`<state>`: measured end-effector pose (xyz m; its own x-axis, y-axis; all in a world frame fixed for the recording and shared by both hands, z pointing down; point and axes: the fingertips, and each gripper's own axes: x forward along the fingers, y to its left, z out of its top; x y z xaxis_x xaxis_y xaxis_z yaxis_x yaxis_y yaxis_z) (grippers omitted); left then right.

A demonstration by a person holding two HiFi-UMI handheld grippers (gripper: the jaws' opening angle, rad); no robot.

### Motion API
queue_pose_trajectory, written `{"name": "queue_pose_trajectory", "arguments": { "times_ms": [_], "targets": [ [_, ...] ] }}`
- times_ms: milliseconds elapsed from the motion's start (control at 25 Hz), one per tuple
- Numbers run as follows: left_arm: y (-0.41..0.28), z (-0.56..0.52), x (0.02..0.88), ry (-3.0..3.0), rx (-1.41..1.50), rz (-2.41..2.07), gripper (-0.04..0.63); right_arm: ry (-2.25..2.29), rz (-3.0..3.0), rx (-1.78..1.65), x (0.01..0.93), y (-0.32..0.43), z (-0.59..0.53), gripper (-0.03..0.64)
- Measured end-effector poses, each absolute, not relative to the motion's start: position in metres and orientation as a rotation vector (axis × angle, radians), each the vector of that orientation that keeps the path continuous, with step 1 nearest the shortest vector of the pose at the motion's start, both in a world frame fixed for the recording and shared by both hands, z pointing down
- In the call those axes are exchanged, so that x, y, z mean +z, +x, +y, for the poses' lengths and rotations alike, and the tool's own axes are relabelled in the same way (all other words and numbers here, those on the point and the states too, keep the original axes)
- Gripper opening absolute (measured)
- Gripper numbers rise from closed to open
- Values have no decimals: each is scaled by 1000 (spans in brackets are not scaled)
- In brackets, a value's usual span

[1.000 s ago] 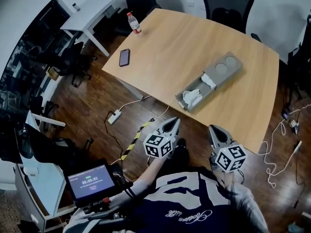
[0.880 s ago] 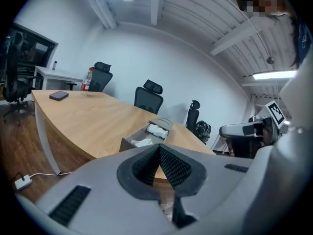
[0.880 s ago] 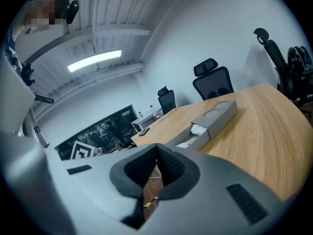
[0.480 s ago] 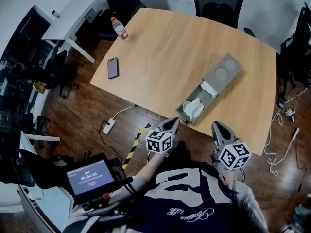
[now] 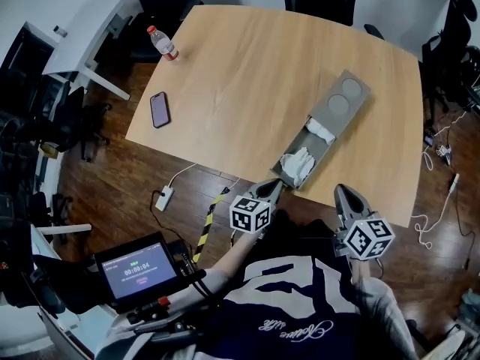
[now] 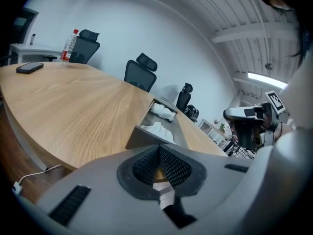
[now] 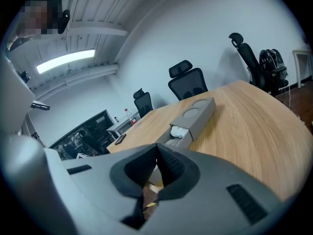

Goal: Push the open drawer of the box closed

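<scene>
The wooden tabletop carries a grey box with its drawer open, a phone and a bottle.

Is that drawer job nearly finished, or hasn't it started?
Nothing looks done: the drawer stands pulled out of the box, white cloths showing inside. In hand: the left tool and right tool hover shut just off the table edge, touching nothing. Left: pushing the drawer in.

the grey box lies flat on the worktop; its drawer, holding white cloths, stands pulled out toward the worktop's near edge.
</scene>
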<state>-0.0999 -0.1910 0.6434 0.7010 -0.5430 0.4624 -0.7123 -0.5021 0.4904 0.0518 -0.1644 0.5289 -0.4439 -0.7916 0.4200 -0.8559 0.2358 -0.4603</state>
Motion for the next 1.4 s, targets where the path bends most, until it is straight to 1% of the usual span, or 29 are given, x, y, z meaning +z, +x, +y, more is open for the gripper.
{"name": "queue_pose_trajectory", "arguments": {
  "times_ms": [400, 560, 840, 1120, 1400],
  "targets": [
    [-96, -201, 642, 2166, 276, -916, 3, 1586, -2382, 1016, 530, 59, -183, -5],
    [-90, -210, 639, 2173, 301, -915, 3, 1556, -2398, 1015, 528, 59, -196, -5],
    [-84, -228, 627, 2164, 273, -924, 3, 1564, -2413, 1002, 515, 77, -221, -5],
    [-38, -283, 638, 2163, 244, -926, 3, 1558, -2416, 1034, 532, 125, -275, -5],
    [-10, -310, 634, 2167, 204, -915, 3, 1608, -2392, 1076, 535, 158, -294, -5]
  ]
}}
